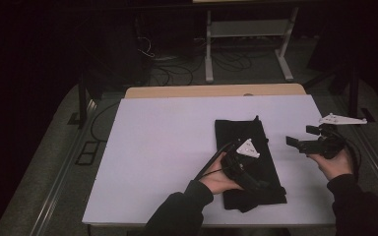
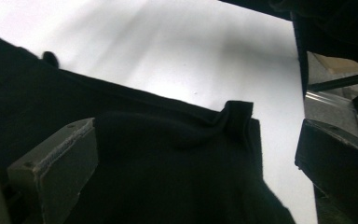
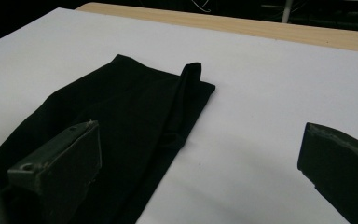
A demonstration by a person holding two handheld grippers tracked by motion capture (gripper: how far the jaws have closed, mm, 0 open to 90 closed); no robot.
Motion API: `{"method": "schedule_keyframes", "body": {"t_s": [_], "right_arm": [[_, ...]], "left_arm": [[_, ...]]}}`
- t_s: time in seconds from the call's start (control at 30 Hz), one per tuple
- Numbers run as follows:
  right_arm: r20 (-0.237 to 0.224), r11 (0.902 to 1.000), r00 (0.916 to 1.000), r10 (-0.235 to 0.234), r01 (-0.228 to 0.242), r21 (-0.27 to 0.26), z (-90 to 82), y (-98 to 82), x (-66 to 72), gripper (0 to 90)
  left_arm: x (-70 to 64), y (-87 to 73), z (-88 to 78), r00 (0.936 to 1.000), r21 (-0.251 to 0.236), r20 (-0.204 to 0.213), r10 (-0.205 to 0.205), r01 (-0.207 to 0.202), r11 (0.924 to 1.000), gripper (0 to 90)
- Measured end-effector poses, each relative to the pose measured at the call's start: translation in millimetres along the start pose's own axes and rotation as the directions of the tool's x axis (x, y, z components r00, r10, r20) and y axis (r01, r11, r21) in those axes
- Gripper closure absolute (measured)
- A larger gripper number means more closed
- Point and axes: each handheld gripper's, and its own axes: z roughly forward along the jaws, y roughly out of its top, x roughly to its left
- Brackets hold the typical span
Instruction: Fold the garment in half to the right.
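Two tools are held with jaws spread, left tool [image 1: 256,169] over the folded black cloth [image 1: 243,135] near the surface's [image 1: 152,147] front edge, right tool [image 1: 302,140] beside it; regrasping is judged next.

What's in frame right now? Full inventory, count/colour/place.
black cloth: 1, black, folded in a long strip, lying flat right of centre on the white sheet, a small raised fold at its far corner
white sheet: 1, white, covers most of the table
table: 1, light wood, edge showing past the sheet's far side
metal frame: 1, pale, on the floor beyond the table
cables: several, dark, on the floor behind the table
left gripper: 1, black, jaws open, low over the cloth
right gripper: 1, black, jaws open, right of the cloth
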Motion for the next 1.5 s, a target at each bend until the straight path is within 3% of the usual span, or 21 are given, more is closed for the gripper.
{"method": "schedule_keyframes", "body": {"t_s": [0.63, 0.93, 1.5], "right_arm": [[-0.012, 0.9998, 0.9997, -0.021, 0.021, -0.001, -9.1, -12.0, 14.1, 0.0], [-0.006, 0.9999, 0.9999, -0.016, 0.016, -0.003, -16.4, -20.7, 15.3, 0.0], [-0.006, 1.0000, 1.0000, -0.005, 0.005, -0.007, -25.1, -32.6, 16.0, 0.0]], "left_arm": [[14.1, -24.2, -33.9, 0.9979, -0.045, -0.056, -0.031, 0.029, 0.9986, 0.0], [23.5, -40.8, -61.5, 0.9926, -0.076, -0.102, -0.066, 0.058, 0.9954, 0.0], [33.9, -57.5, -93.2, 0.9839, -0.106, -0.153, -0.092, 0.077, 0.9914, 0.0]]}}
